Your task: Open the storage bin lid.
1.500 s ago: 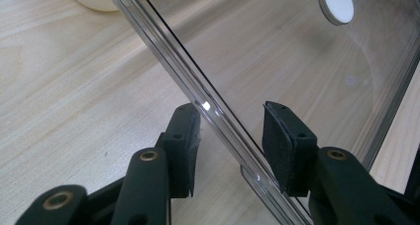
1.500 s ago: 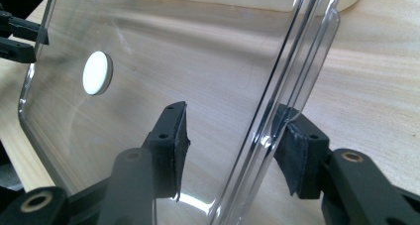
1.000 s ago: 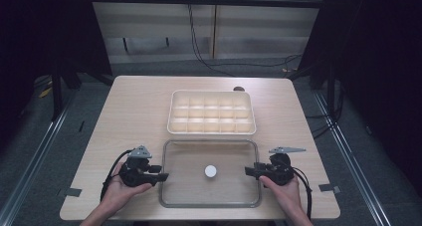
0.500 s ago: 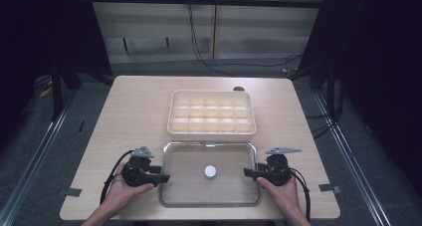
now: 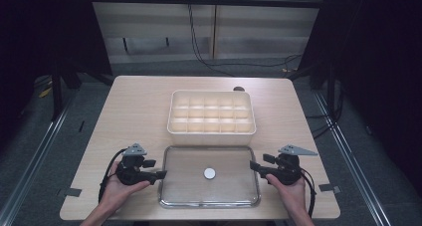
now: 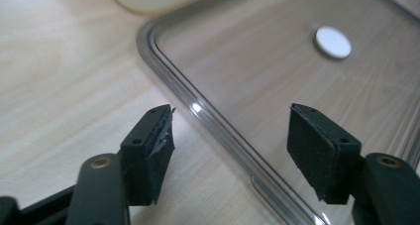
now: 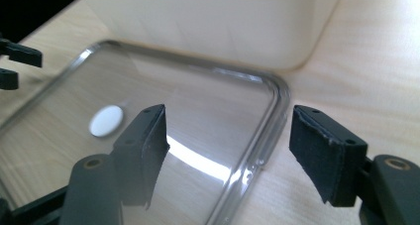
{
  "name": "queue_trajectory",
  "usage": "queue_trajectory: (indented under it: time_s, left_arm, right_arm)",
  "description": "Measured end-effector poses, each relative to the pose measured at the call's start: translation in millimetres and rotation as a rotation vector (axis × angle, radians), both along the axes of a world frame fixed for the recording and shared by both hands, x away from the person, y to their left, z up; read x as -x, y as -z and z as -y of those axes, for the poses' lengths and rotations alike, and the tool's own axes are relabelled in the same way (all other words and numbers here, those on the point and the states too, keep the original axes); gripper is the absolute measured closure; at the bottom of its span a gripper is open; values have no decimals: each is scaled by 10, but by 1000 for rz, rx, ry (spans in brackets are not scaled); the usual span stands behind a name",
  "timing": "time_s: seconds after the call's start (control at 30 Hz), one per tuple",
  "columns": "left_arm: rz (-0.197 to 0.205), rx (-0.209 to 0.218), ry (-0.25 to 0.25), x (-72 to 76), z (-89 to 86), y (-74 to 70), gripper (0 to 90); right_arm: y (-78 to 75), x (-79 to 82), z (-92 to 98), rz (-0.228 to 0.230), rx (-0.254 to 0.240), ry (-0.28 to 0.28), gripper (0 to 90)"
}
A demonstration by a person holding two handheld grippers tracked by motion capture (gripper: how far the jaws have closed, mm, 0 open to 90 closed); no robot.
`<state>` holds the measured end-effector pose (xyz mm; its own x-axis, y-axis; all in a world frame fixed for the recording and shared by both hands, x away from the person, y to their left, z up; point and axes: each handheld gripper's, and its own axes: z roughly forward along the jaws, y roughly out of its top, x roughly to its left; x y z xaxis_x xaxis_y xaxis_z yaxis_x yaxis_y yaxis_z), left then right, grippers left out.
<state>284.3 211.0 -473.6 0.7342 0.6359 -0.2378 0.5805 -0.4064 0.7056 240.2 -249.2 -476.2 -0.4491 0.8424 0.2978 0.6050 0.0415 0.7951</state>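
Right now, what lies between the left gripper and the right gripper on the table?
In the high view, the clear lid lies flat between the left gripper and the right gripper, with a small white disc at its middle.

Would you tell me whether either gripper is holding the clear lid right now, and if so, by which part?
Nothing is held. The left gripper and right gripper each straddle an edge of the clear lid with jaws open, just released.

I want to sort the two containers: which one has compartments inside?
The cream box at the table's far side: a grid divides it, while the clear flat lid nearer the person has none.
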Motion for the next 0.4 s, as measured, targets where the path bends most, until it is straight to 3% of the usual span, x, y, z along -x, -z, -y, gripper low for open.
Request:
queue_trajectory:
  time_s: [0.17,0.3,0.4]
  left_arm:
    - [67,9,-13,116,-68,-83,319]
    - [116,29,-28,184,-134,-130,324]
    - [125,54,-49,203,-186,-143,317]
  right_arm:
    - [-116,118,43,82,-13,1,291]
    - [-128,191,90,88,-21,7,290]
    - [-158,259,149,113,-33,18,277]
